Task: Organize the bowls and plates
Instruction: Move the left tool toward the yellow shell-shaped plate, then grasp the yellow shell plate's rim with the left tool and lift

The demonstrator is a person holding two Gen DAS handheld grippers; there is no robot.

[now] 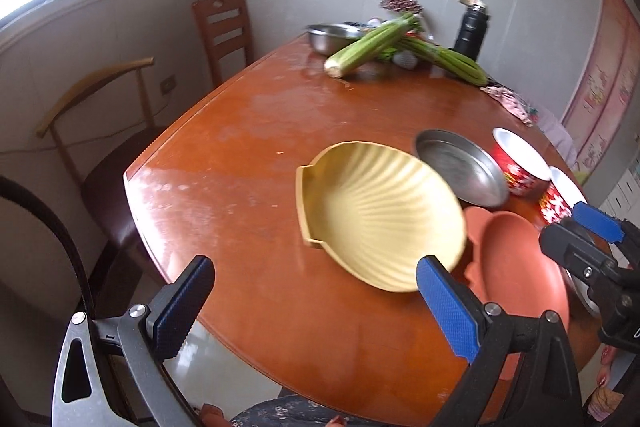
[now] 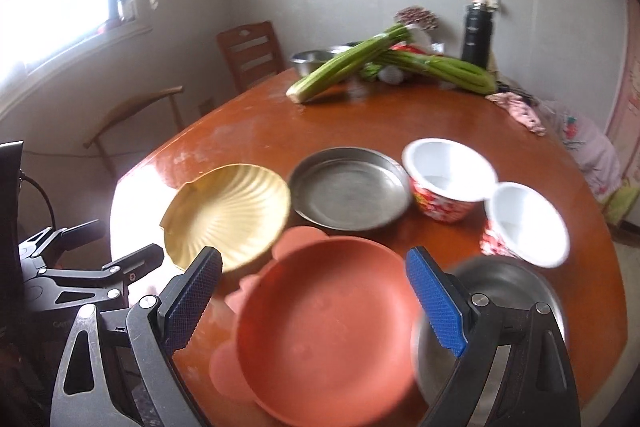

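Only the right wrist view shows the steel bowl point(image 2: 512, 291).

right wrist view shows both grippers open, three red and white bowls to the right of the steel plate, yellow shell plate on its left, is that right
Not quite: there are two red and white bowls, not three. The right wrist view shows both to the right of the steel plate, with the yellow shell plate on its left. The left gripper and right gripper are both open.
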